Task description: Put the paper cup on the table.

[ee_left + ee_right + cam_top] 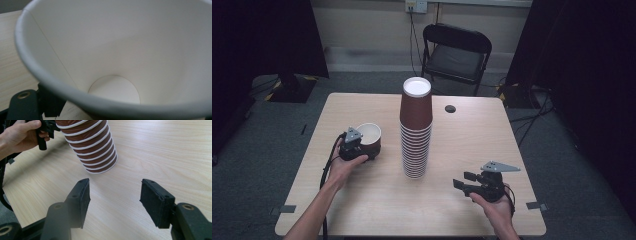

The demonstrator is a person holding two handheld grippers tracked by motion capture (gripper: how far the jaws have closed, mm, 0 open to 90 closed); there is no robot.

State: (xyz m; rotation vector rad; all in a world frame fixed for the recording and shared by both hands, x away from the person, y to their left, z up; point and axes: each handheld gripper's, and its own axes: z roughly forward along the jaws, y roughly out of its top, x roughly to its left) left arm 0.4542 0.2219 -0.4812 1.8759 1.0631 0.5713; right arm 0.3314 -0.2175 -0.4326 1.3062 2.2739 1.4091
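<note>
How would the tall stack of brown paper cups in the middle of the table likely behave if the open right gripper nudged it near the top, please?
The tall stack of brown paper cups stands high on a narrow base, so it would probably tip rather than slide. Being paper, it is likely light, offering the right gripper little resistance. The nested cups might also shift apart.

The cup (120, 57) overruns the left gripper view, its rim cut off at the top, right and bottom edges, and it hides all but one dark jaw corner at lower left. The stack (87, 145) loses its upper cups to the top edge of the right gripper view. In the high view the left gripper (354, 147) has its jaws hidden (behind the cup), so their grip cannot be told.
</note>
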